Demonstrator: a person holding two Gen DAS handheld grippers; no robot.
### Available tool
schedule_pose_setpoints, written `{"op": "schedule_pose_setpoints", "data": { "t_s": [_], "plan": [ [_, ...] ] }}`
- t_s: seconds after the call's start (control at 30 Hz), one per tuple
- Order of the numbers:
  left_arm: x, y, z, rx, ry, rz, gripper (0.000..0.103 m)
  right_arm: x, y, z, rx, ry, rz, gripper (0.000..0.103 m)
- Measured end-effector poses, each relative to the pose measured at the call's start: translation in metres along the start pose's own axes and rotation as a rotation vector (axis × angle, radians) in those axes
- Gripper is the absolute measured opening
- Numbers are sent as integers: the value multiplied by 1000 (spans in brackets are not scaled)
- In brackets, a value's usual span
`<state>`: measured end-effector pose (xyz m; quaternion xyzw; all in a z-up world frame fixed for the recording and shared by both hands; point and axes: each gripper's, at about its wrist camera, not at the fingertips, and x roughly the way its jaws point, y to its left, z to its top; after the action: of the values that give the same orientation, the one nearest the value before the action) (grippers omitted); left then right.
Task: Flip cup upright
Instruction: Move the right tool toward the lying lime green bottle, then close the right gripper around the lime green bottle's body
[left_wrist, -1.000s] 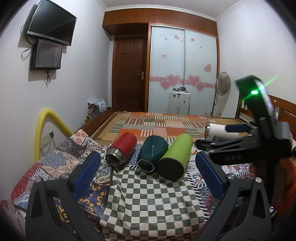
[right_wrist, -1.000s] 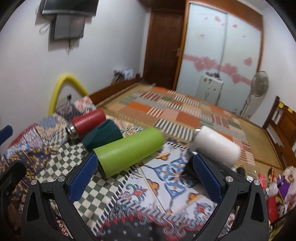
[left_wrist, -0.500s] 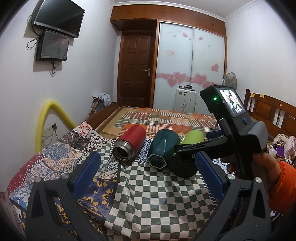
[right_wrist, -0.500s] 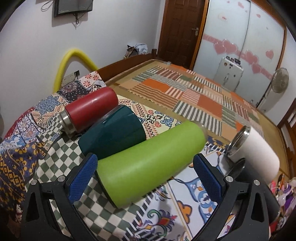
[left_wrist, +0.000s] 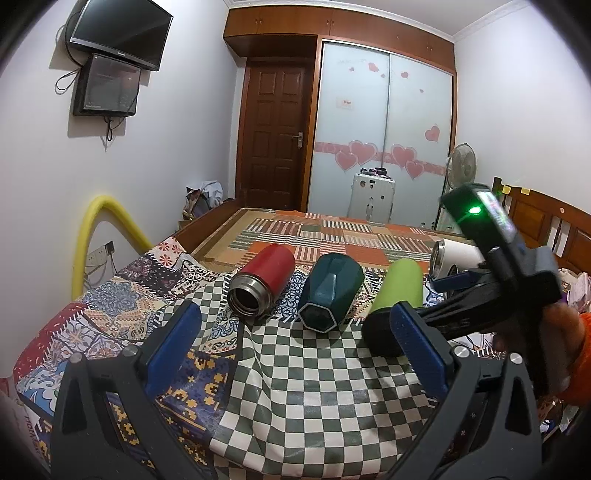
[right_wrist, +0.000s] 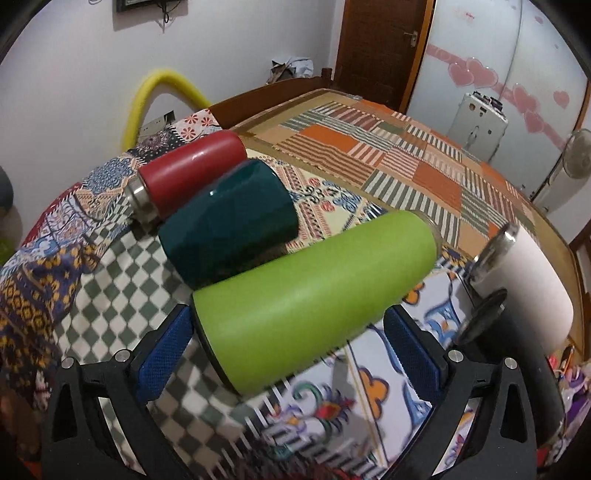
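left view farther back, right close, shared cups (left_wrist: 325, 295)

White walls (left_wrist: 184, 122) framed the bedroom. High on the left wall hung a dark television (left_wrist: 122, 31), a second dark screen (left_wrist: 107, 90) just under it, cables dangling. A brown panelled door (left_wrist: 275, 136) stood shut at the far end, beside frosted sliding wardrobe doors (left_wrist: 384, 133) stuck with pink hearts, wooden cabinets (left_wrist: 340, 24) above. A white suitcase (left_wrist: 373, 195) waited before them, a standing fan (left_wrist: 461, 166) near it. The wooden bed (left_wrist: 207, 221) carried a striped patchwork mat (left_wrist: 332, 236). A yellow tube (left_wrist: 99, 229) arched against the left wall.
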<state>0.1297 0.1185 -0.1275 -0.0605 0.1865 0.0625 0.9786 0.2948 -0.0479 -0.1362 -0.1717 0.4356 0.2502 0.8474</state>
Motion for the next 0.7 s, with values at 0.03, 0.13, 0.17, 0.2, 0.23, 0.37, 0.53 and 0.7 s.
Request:
{"op": "schedule_pose_setpoints", "data": {
  "t_s": [0.03, 0.13, 0.17, 0.2, 0.23, 0.37, 0.53, 0.7],
  "plan": [
    [1, -1, 0, 2, 2, -1, 103, -4, -3, -3, -2, 2, 2, 101],
    [2, -3, -1, 6, 6, -6, 103, -8, -5, -9, -18, 16, -12, 101],
    [2, -4, -1, 8, 7, -7, 103, -11, -7, -12, -21, 22, -14, 100],
    [2, -4, -2, 11, 6, -7, 103, -16, -9, -14, -22, 27, -9, 96],
    [2, -5, -2, 12, 5, -8, 103, -22, -11, -16, -16, 20, -8, 96],
    [2, -7, -3, 14, 11, -10, 103, -40, -21, -9, 30, -48, -37, 97],
    [2, -10, -4, 21, 13, -13, 103, -20, -33, 9, 149, -33, -59, 97],
    [0, -9, -4, 23, 6, -9, 103, 24, -47, 13, 257, 69, -8, 96]
  ]
}}
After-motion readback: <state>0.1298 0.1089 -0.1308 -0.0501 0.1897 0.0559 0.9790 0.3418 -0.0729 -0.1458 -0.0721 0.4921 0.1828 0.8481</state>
